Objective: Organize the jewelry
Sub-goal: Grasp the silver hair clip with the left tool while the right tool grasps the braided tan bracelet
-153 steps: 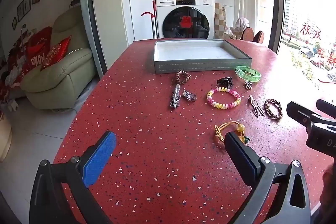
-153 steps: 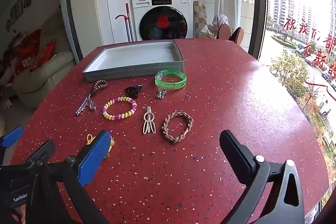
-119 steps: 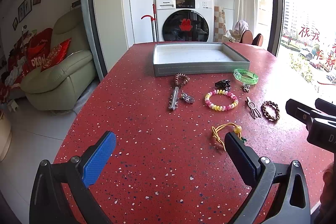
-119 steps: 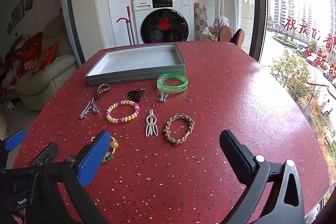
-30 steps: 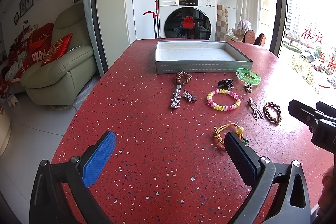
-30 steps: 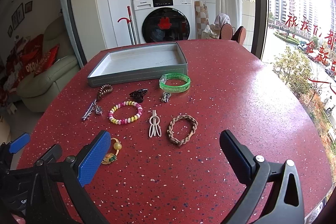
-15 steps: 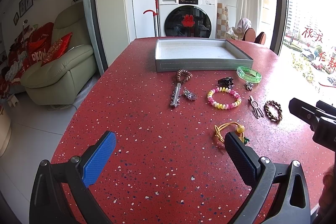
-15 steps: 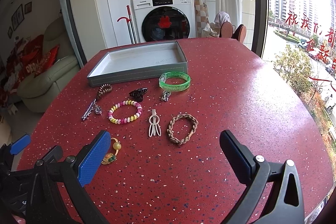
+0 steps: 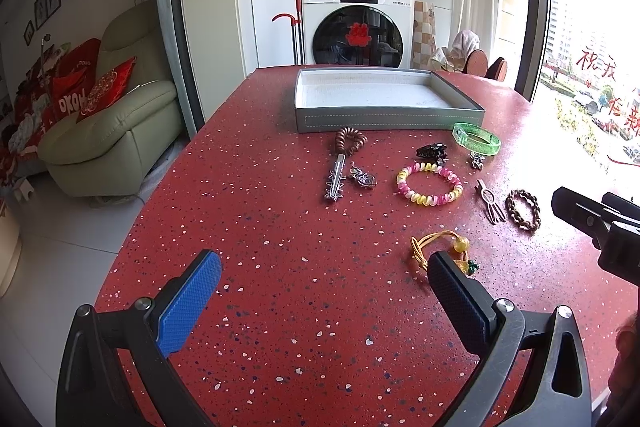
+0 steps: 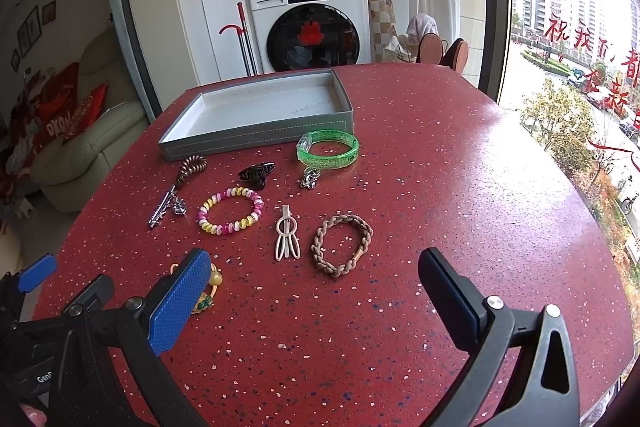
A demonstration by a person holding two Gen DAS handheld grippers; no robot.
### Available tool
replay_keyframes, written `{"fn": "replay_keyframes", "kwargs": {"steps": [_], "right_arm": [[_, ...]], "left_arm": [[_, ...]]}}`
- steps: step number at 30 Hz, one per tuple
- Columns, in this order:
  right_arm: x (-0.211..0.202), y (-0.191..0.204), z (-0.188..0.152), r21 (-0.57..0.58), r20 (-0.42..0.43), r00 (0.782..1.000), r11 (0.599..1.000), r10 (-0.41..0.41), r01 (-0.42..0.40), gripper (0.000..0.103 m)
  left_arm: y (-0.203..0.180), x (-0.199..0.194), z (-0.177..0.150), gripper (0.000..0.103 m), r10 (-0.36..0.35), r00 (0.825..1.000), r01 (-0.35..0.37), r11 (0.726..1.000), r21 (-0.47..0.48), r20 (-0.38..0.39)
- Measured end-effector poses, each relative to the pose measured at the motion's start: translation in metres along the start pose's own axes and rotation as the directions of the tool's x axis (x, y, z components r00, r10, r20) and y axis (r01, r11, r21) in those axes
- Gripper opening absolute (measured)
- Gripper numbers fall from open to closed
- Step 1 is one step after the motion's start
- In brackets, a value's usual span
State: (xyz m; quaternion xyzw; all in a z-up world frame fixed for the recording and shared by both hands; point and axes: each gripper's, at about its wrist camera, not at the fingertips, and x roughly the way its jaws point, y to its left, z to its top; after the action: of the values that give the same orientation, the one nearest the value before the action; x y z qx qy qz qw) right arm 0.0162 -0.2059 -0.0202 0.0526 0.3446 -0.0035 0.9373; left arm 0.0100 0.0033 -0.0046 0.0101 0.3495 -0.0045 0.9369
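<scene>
Both grippers hover above the red speckled worktop (image 9: 260, 227); left gripper (image 9: 324, 291) and right gripper (image 10: 314, 291) each have fingers spread wide, holding nothing. Grey tray (image 10: 256, 135) sits at the far side. Jewelry lies loose in front of it: green bangle (image 10: 327, 149), pink-yellow bead bracelet (image 10: 230, 210), braided brown bracelet (image 10: 342, 245), white clip (image 10: 286, 239), dark claw clip (image 10: 257, 174), yellow cord bracelet (image 9: 436, 247) nearest the left gripper.
</scene>
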Motion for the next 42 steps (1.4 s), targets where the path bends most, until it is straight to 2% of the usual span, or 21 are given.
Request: {"fn": "replay_keyframes", "kwargs": {"steps": [8, 12, 17, 19, 21, 25, 26, 27, 29, 30, 31, 32, 33, 34, 37, 42], "right_arm": [[0.030, -0.027, 0.021, 0.019, -0.120, 0.989, 0.996, -0.085, 0.088, 0.103], [0.051, -0.037, 0.026, 0.035, -0.193, 0.977, 0.995, -0.087, 0.096, 0.102], [0.076, -0.043, 0.024, 0.042, -0.276, 0.958, 0.994, -0.082, 0.097, 0.086], [0.088, -0.043, 0.022, 0.034, -0.302, 0.949, 0.994, -0.086, 0.101, 0.074], [0.094, -0.042, 0.019, 0.024, -0.320, 0.943, 0.994, -0.091, 0.104, 0.071], [0.095, -0.034, 0.016, -0.030, -0.306, 0.945, 0.993, -0.119, 0.115, 0.065], [0.095, -0.032, 0.015, -0.037, -0.306, 0.944, 0.993, -0.120, 0.114, 0.063], [0.094, -0.031, 0.014, -0.042, -0.306, 0.945, 0.993, -0.118, 0.111, 0.060], [0.093, -0.027, 0.013, -0.053, -0.306, 0.946, 0.994, -0.109, 0.097, 0.051], [0.093, -0.025, 0.013, -0.061, -0.306, 0.946, 0.994, -0.105, 0.090, 0.043], [0.091, -0.022, 0.012, -0.069, -0.307, 0.946, 0.994, -0.099, 0.082, 0.033], [0.091, -0.019, 0.011, -0.079, -0.308, 0.947, 0.994, -0.093, 0.072, 0.028], [0.090, -0.012, 0.013, -0.089, -0.312, 0.946, 0.994, -0.088, 0.064, 0.017], [0.086, -0.010, 0.012, -0.098, -0.316, 0.945, 0.993, -0.086, 0.057, 0.007], [0.082, -0.004, 0.011, -0.111, -0.306, 0.949, 0.993, -0.082, 0.050, 0.007], [0.072, -0.014, 0.027, -0.051, -0.280, 0.960, 0.999, -0.016, 0.002, 0.007]], "left_arm": [[0.017, 0.036, 0.039, 0.103, -0.017, 0.997, 0.018, 1.000, 0.021, -0.077], [0.022, 0.064, 0.057, 0.103, -0.068, 0.985, 0.072, 0.997, 0.022, -0.157], [0.021, 0.093, 0.070, 0.103, -0.071, 0.977, 0.078, 0.997, 0.026, -0.200], [0.018, 0.103, 0.071, 0.103, -0.072, 0.974, 0.082, 0.996, 0.037, -0.214], [0.014, 0.113, 0.072, 0.103, -0.069, 0.971, 0.083, 0.995, 0.051, -0.229], [0.007, 0.127, 0.072, 0.103, -0.071, 0.963, 0.090, 0.994, 0.063, -0.259], [0.006, 0.129, 0.072, 0.095, -0.072, 0.962, 0.093, 0.993, 0.068, -0.263], [0.004, 0.131, 0.072, 0.093, -0.074, 0.960, 0.097, 0.993, 0.074, -0.270], [0.000, 0.135, 0.070, 0.078, -0.076, 0.956, 0.103, 0.991, 0.080, -0.284], [-0.001, 0.135, 0.070, 0.072, -0.094, 0.957, 0.119, 0.990, 0.076, -0.273], [-0.002, 0.134, 0.069, 0.061, -0.094, 0.959, 0.120, 0.989, 0.084, -0.267], [-0.004, 0.134, 0.069, 0.044, -0.099, 0.960, 0.128, 0.987, 0.095, -0.264], [-0.006, 0.133, 0.069, 0.036, -0.103, 0.959, 0.134, 0.985, 0.106, -0.263], [-0.008, 0.133, 0.070, 0.034, -0.101, 0.959, 0.135, 0.984, 0.113, -0.264], [-0.005, 0.130, 0.069, 0.034, -0.126, 0.956, 0.157, 0.982, 0.102, -0.266], [0.006, 0.115, 0.076, 0.034, -0.182, 0.952, 0.201, 0.978, 0.057, -0.245]]}}
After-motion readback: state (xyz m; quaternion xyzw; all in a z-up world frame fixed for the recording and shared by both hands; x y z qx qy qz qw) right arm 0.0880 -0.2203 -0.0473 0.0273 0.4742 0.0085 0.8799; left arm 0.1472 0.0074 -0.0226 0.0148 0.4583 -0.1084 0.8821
